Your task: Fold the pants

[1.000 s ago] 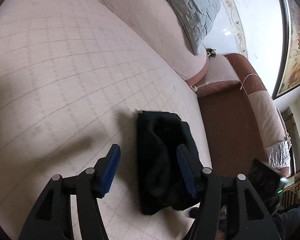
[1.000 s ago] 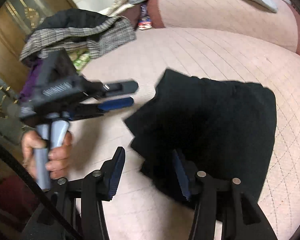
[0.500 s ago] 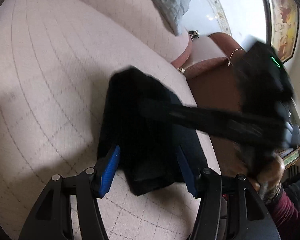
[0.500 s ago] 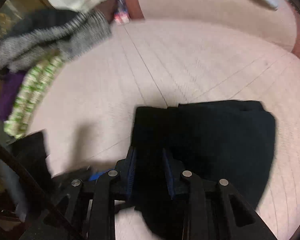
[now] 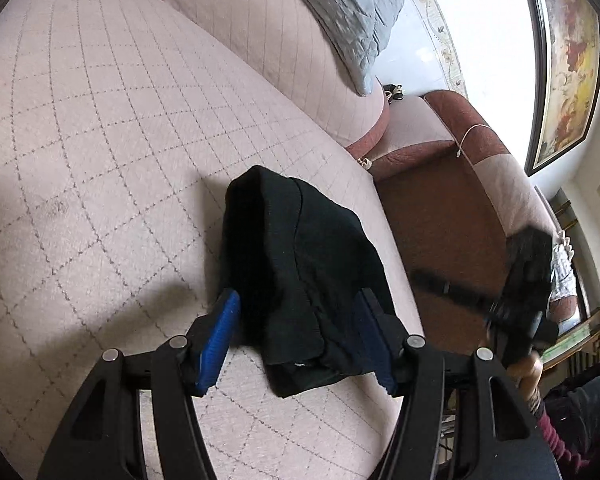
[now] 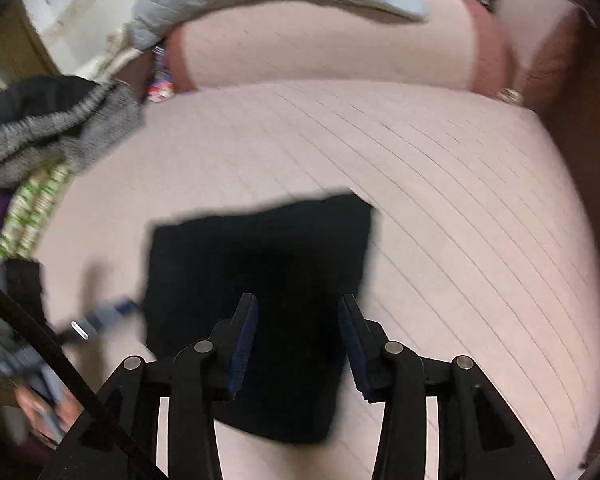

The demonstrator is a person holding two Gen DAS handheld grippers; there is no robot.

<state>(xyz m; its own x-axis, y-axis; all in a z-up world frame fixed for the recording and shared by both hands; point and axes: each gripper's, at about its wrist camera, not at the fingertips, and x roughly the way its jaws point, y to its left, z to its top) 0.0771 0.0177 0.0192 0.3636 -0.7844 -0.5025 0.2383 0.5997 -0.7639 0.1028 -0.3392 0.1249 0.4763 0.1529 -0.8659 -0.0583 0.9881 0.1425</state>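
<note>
**Folded pants on the sofa seat**

The right gripper (image 6: 296,344) is opening — fingers (image 6: 244,344) apart above the black pants (image 6: 260,264), not pinching. The left gripper (image 5: 296,340) hangs released beside them (cloth between, untouched). The pants lie folded on the quilted pink sofa (image 5: 100,140), near its front edge.

Both wrist views close, angled down; share folded pants (image 5: 300,280).

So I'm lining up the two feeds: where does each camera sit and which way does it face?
Left wrist: on the left claw, looking down along the sofa seat at the pants; the right hand shows.
Right wrist: on the right claw, jaws opening, tilted steeply over the pants; the left hand shows, blurred.
Shared: pants, seat, grey blanket.
</note>
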